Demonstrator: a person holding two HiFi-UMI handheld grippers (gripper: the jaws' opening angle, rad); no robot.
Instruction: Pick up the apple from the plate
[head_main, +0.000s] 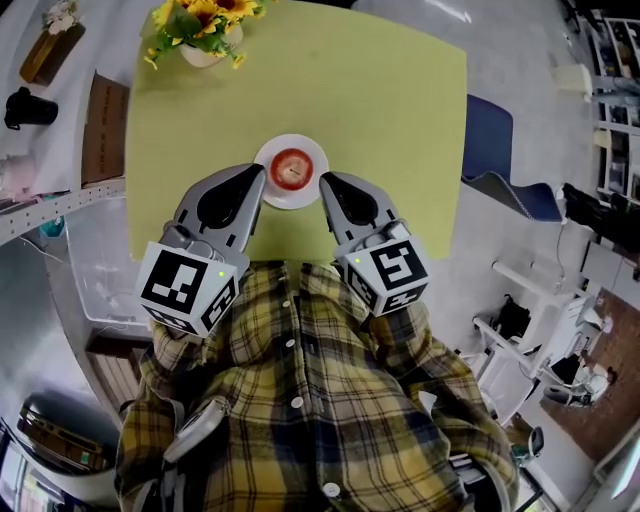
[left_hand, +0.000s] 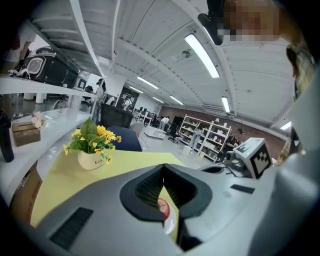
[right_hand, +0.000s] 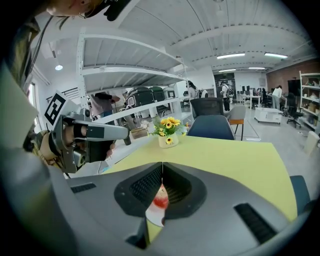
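A red apple (head_main: 292, 168) sits on a small white plate (head_main: 269, 189) in the middle of the yellow-green table (head_main: 380, 100). My left gripper (head_main: 262, 177) is at the plate's left rim and my right gripper (head_main: 322, 182) at its right rim, both near the table's front edge. Both have their jaws closed tip to tip with nothing between them. In the left gripper view the apple (left_hand: 163, 204) and plate (left_hand: 171, 218) show through the gap below the shut left gripper (left_hand: 163, 166). The right gripper view shows the apple (right_hand: 160, 201) and plate (right_hand: 154, 216) below the shut right gripper (right_hand: 162, 164).
A white pot of yellow flowers (head_main: 203, 30) stands at the table's far left corner. A blue chair (head_main: 500, 150) is on the right side. A white shelf with a black mug (head_main: 28, 108) and boxes runs along the left. My plaid shirt fills the foreground.
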